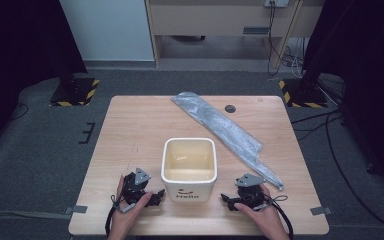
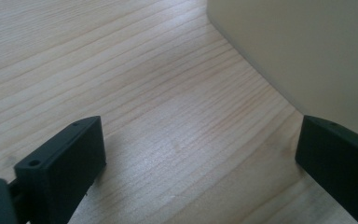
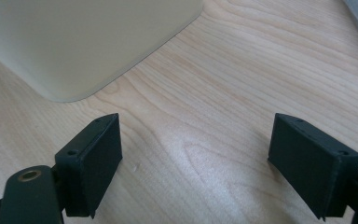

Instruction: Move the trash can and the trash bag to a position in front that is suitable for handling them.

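glossy cream square bin [image 1: 189, 170] on grained wood table [image 1: 130, 130], both tools released beside it.

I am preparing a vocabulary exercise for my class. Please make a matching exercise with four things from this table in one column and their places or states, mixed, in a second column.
Things:
1. white bin
2. plastic bag
3. left tongs
4. dark round spot

Places or states:
A. near the table's far edge
B. open, on the wood left of the bin
C. lies flat, slanting from the far side toward the right
D. upright in the middle, nothing inside

Pairs: 1-D, 2-C, 3-B, 4-A
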Demonstrator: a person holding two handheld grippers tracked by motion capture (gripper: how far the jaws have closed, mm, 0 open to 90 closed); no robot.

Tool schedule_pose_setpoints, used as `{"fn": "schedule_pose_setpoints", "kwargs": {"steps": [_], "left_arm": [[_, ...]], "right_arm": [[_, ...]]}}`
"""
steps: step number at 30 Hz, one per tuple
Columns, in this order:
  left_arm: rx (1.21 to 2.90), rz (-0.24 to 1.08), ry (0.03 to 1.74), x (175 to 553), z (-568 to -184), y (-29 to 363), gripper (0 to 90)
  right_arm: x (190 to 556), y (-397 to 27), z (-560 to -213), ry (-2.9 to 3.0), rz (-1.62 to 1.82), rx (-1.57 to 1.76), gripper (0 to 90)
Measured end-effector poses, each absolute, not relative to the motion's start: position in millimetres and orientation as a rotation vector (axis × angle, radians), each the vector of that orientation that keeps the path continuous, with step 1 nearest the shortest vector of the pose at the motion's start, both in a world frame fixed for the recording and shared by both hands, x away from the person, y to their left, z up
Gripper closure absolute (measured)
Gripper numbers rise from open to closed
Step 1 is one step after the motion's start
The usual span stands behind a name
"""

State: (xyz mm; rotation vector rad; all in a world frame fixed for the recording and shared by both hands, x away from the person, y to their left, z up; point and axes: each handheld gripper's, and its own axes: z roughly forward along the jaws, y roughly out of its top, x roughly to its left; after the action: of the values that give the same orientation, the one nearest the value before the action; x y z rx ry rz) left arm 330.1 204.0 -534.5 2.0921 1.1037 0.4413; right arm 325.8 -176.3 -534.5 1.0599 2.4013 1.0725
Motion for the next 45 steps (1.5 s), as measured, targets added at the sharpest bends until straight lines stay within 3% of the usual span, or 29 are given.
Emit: {"fn": "schedule_pose_setpoints", "kwargs": {"steps": [17, 22, 26, 29, 31, 37, 45], "left_arm": [[2.073, 0.479, 0.905, 278, -512, 188, 4.1], [2.045, 0.465, 0.865, 276, -507, 179, 8.6], [2.046, 0.477, 0.836, 276, -506, 173, 24.5], [2.02, 0.475, 0.827, 276, -503, 171, 29.5], [2.011, 0.477, 0.812, 276, -502, 169, 37.5], [1.986, 0.49, 0.823, 280, -500, 171, 45.8], [1.981, 0.493, 0.833, 294, -499, 171, 47.3]], "right_arm": [[303, -157, -511, 2.408, 1.22, 0.854, 17.0], [297, -146, -503, 2.417, 1.239, 0.783, 21.7], [295, -140, -494, 2.409, 1.275, 0.74, 31.4], [295, -138, -492, 2.411, 1.29, 0.72, 36.2], [295, -136, -491, 2.403, 1.292, 0.707, 41.4], [300, -136, -489, 2.38, 1.295, 0.721, 54.9], [311, -136, -488, 2.361, 1.319, 0.756, 55.3]]}}
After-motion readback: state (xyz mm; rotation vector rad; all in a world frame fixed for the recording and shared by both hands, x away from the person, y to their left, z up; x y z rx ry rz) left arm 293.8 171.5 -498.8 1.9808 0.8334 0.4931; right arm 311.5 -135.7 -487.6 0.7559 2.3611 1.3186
